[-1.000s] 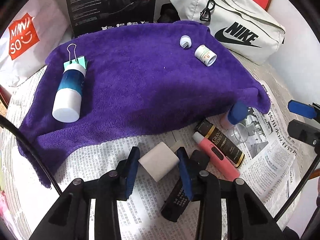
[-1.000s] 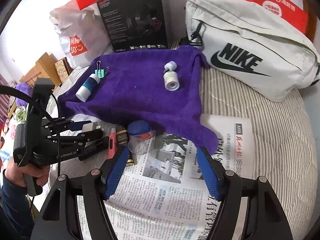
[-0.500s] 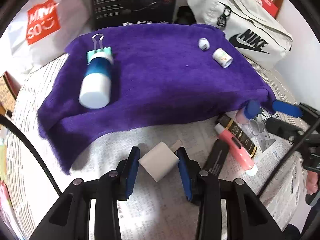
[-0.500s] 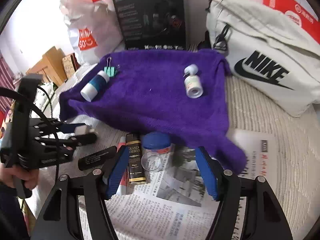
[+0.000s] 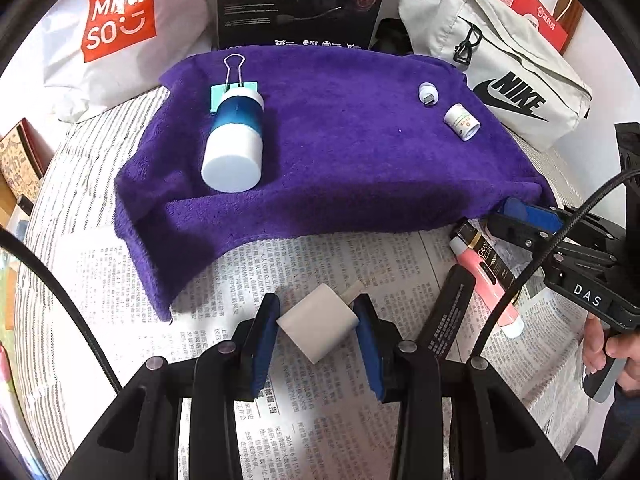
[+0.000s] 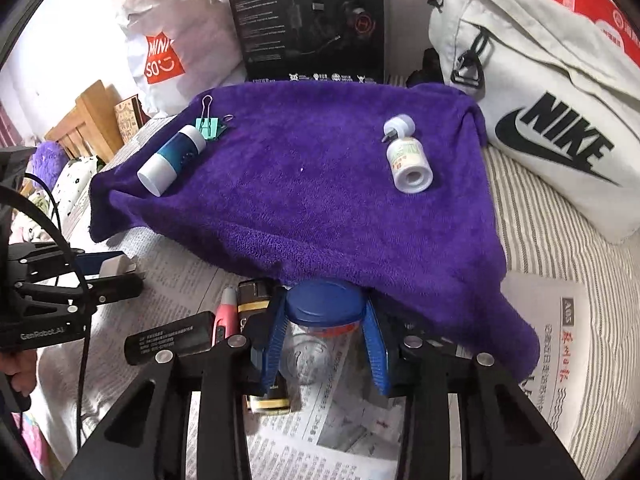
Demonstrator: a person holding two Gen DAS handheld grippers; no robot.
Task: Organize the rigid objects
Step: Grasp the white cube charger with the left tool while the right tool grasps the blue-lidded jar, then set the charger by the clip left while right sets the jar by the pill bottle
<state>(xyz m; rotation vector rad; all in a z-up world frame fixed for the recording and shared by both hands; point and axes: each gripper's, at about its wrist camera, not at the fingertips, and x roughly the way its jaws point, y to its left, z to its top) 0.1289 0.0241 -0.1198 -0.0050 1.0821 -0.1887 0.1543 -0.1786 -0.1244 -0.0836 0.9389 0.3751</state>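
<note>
My left gripper [image 5: 316,334] is shut on a white charger plug [image 5: 320,322], held just above the newspaper before the purple towel [image 5: 340,160]. My right gripper [image 6: 325,344] has its jaws close around a clear jar with a blue lid [image 6: 325,310] at the towel's near edge; whether they touch it I cannot tell. On the towel lie a blue-and-white bottle [image 5: 234,148], a green binder clip [image 5: 232,88], a small white bottle [image 6: 408,160] and a white cap [image 6: 398,125].
A pink tube [image 5: 486,288], a black-and-gold box [image 6: 256,300] and a black bar [image 5: 446,314] lie on the newspaper [image 5: 320,260]. A Nike bag [image 6: 540,100], a black box [image 6: 308,20] and a Miniso bag [image 5: 116,28] stand behind the towel.
My right gripper has moved forward and its jaws have narrowed around the blue-lidded jar. My left gripper has moved left with the plug still in it.
</note>
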